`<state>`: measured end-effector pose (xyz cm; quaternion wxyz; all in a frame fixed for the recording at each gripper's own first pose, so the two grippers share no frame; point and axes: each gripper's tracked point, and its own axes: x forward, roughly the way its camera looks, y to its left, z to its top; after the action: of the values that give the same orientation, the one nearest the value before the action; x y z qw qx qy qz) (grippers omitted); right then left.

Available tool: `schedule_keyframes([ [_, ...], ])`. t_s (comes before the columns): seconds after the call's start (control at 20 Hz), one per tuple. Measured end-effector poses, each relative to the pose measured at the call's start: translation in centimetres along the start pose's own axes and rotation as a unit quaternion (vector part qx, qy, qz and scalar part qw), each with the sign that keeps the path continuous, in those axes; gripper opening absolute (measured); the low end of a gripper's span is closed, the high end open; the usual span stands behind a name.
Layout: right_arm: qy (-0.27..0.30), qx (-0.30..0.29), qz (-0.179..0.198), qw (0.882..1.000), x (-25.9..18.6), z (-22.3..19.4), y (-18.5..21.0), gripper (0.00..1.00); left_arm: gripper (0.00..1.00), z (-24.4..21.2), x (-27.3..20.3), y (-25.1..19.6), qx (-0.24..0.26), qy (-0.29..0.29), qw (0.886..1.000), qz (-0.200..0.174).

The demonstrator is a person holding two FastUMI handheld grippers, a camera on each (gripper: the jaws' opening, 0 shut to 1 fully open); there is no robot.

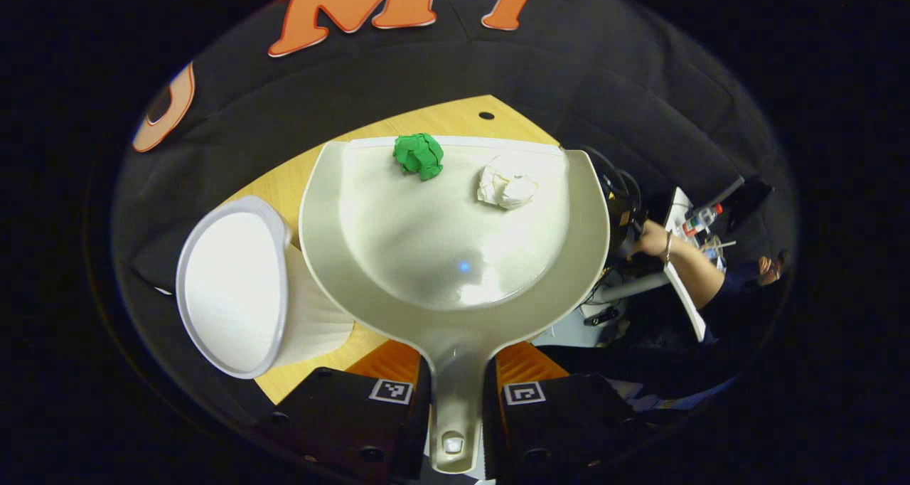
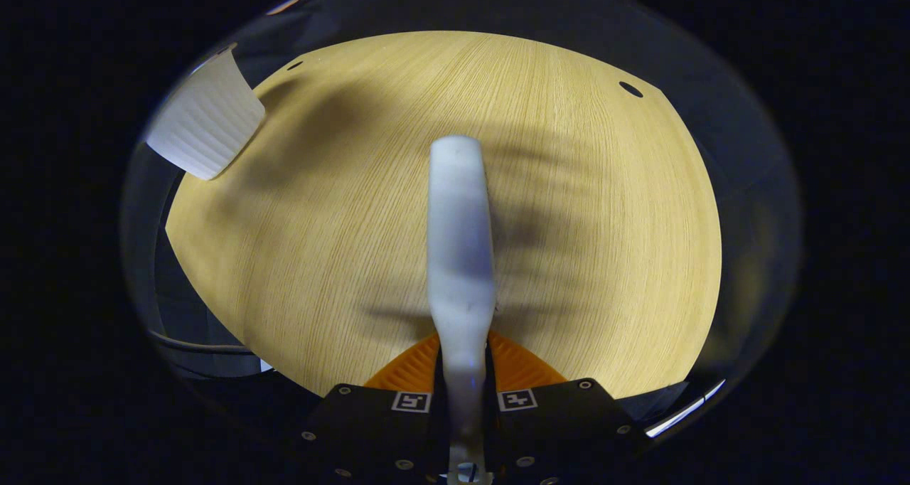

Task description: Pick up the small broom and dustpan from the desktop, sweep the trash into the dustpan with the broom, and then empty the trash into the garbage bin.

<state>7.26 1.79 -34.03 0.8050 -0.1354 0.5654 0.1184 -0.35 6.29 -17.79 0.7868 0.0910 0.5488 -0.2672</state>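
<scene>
Above the desk [image 1: 284,183], left gripper [image 1: 457,392] clamps the dustpan [image 1: 455,236].
Green wad [image 1: 419,155] at 12, white wad [image 1: 506,184] at 1; right gripper [image 2: 466,392] clamps the broom [image 2: 461,257].

Left gripper view looks steeply down from close above the dustpan [image 1: 455,229]. Right gripper view faces down on the desktop [image 2: 583,208] along the broom handle [image 2: 461,243]. Both views share the white bin [image 1: 238,286] at left.

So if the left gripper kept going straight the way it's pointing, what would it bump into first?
Probably the booth's black cloth wall. The left gripper already clamps the dustpan handle, so the pan, carrying the green ball and white wad, leads. How far off the wall is, I can't tell.
</scene>
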Motion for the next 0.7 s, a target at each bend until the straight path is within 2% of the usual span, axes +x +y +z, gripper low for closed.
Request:
schedule_keyframes([
  [0.2,0.0,-0.002,0.002,1.0,0.3,0.4,0.3,0.19,0.32,1.7,-3.8,5.6,-0.031,-0.019,0.998,0.059],
  [0.35,0.0,-0.006,0.003,1.0,0.1,0.5,0.0,0.19,0.32,0.0,-6.4,10.8,-0.051,-0.005,0.993,0.11],
  [0.5,0.001,-0.01,0.005,1.0,0.0,0.6,0.2,0.19,0.33,-2.6,-8.9,16.2,-0.074,0.021,0.983,0.168],
  [0.7,0.002,-0.012,0.005,1.0,-0.1,1.0,0.6,0.19,0.33,-5.7,-10.7,21.6,-0.068,0.071,0.966,0.239],
])
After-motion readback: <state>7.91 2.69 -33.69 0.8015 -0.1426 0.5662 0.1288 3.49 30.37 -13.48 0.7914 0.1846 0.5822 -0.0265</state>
